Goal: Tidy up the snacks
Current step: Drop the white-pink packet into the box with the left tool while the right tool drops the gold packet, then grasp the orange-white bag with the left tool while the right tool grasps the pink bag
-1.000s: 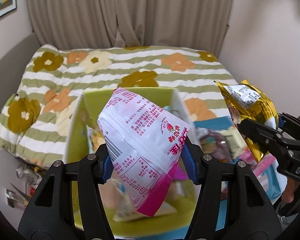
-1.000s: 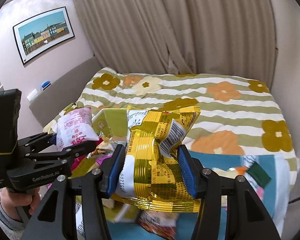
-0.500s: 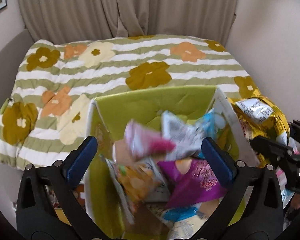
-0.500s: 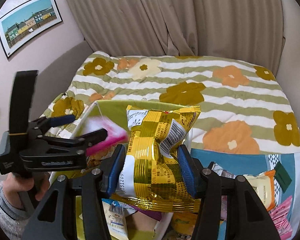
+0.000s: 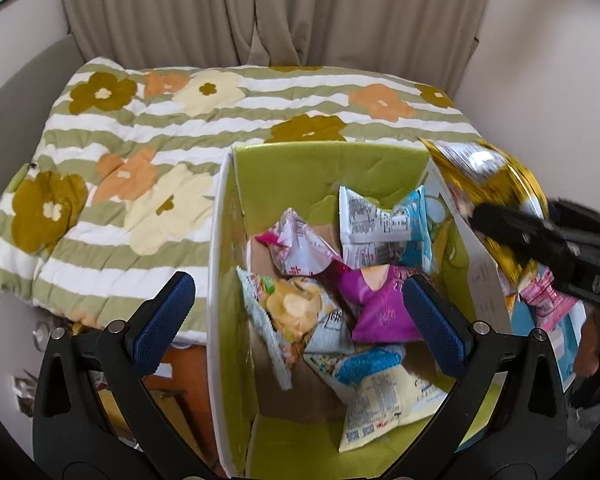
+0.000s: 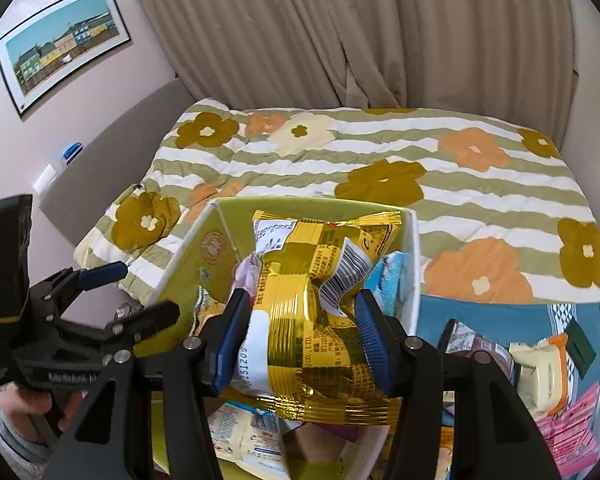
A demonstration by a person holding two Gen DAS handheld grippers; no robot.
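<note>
A green-lined cardboard box (image 5: 320,168) stands at the foot of the bed, holding several snack bags. The pink-and-white bag (image 5: 300,246) lies inside it among the others. My left gripper (image 5: 300,312) is open and empty above the box's left side; it also shows in the right wrist view (image 6: 140,292). My right gripper (image 6: 304,340) is shut on a gold snack bag (image 6: 308,312) and holds it over the box (image 6: 220,216). That bag shows at the box's right wall in the left wrist view (image 5: 496,184).
A bed with a striped flower quilt (image 5: 180,120) lies behind the box. Loose snacks (image 6: 540,372) lie on a teal cloth (image 6: 500,312) to the right of the box. Curtains hang behind the bed.
My left gripper opened and dropped the pink-and-white bag into the box. My right gripper carried the gold bag left, over the box.
</note>
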